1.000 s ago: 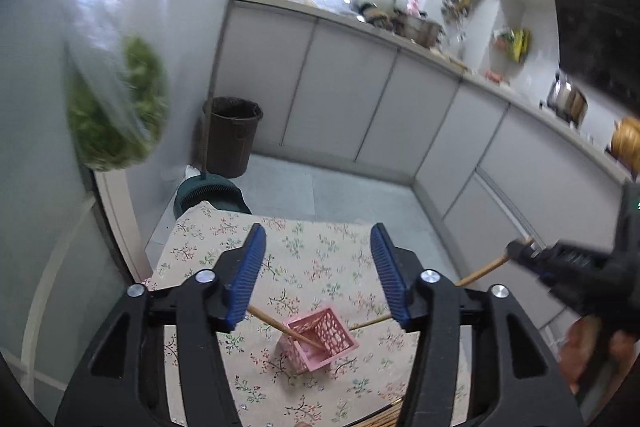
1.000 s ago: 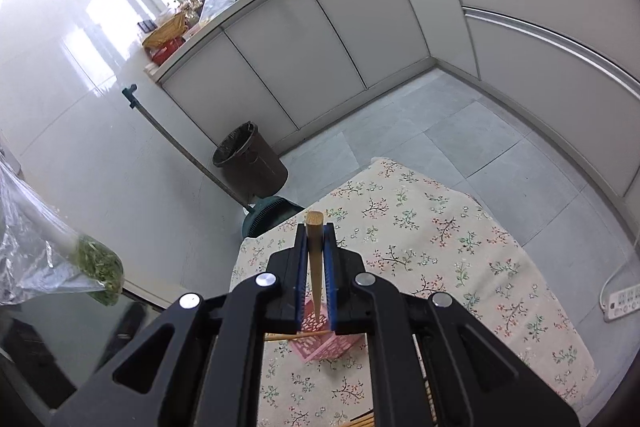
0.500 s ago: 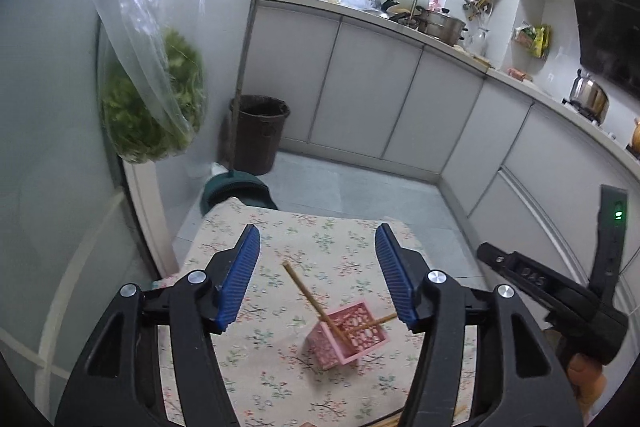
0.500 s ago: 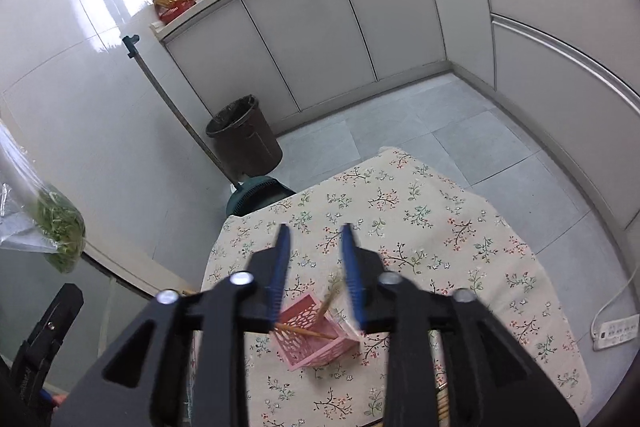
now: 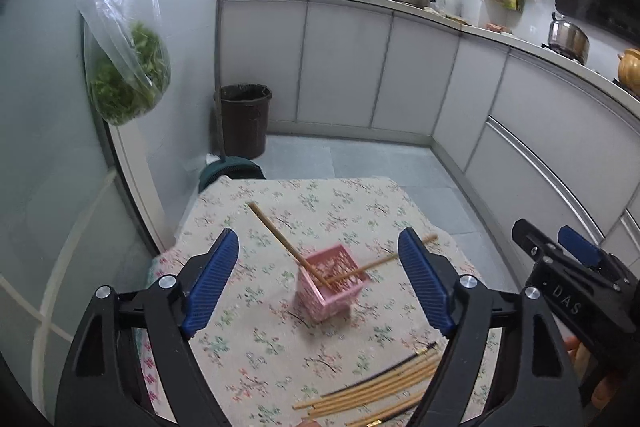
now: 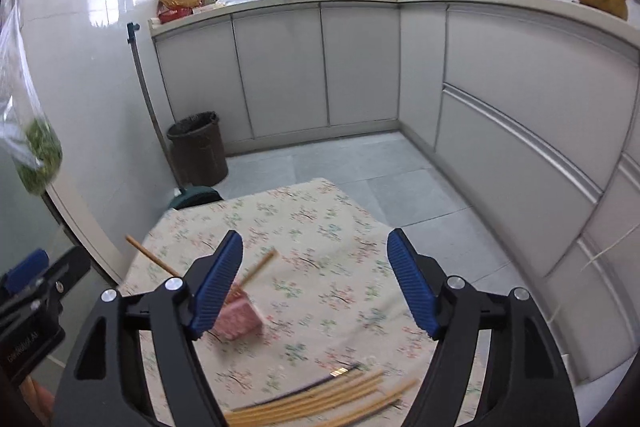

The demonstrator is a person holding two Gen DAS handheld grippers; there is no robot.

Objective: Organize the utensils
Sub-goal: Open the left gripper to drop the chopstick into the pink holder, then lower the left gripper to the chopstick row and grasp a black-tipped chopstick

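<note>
Opening, both sets of jaws stand wide with nothing between them. Left hand-held gripper [image 5: 318, 283] hovers over the flowered surface [image 5: 280, 351]; its view shows the pink basket [image 5: 331, 281] whole, near the middle of the surface, with two wooden chopsticks [image 5: 280, 237] standing crossed inside, one leaning toward the far left corner, one toward the right edge. Right hand-held gripper [image 6: 314, 283] hovers likewise; its view hides much of the basket [image 6: 238, 319] behind the left finger, blurred. Loose chopsticks [image 6: 316, 401] lie bundled at the near edge, seen in both views. Only the left view shows fingertips [image 5: 600, 387] of the person's right hand.
</note>
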